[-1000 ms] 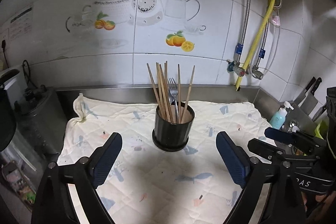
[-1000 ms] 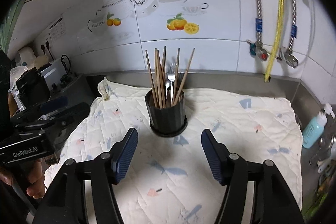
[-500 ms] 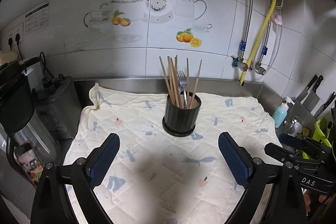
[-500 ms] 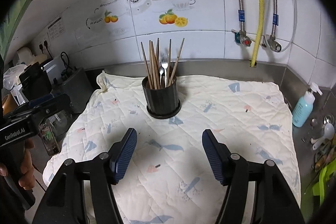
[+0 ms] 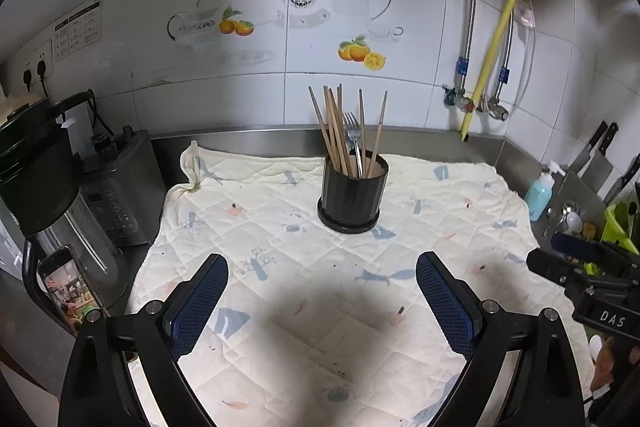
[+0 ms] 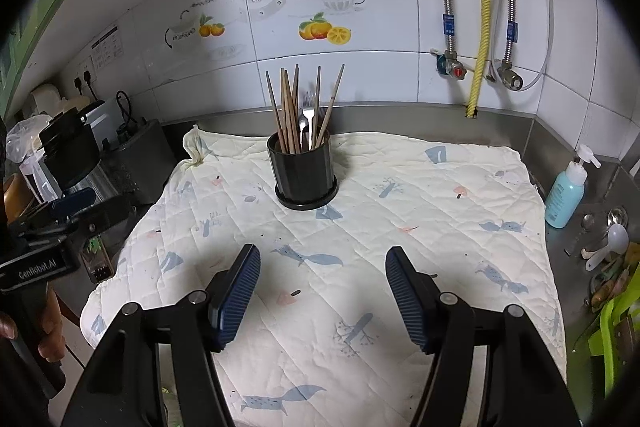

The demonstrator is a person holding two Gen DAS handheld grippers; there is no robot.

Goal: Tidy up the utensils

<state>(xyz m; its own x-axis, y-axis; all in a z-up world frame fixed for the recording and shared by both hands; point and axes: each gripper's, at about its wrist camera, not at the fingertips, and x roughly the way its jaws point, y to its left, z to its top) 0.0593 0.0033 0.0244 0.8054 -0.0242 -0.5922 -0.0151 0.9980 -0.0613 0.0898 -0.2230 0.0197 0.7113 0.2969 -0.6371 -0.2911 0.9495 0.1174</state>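
Black and ribbed, the utensil cup [image 5: 353, 194] stands upright on the quilted cloth [image 5: 280, 227] near the steel back edge, with wooden chopsticks [image 5: 332, 131] and a fork [image 5: 353, 139] standing in it. I see my left gripper [image 5: 322, 303] spread wide and holding nothing, well short of the cup. My right gripper [image 6: 322, 293] is likewise wide and bare over the cloth.

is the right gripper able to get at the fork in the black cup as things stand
Probably yes. The right hand-held gripper is open and empty, with only bare cloth between it and the cup. The fork stands among chopsticks, so they crowd a clean pinch.
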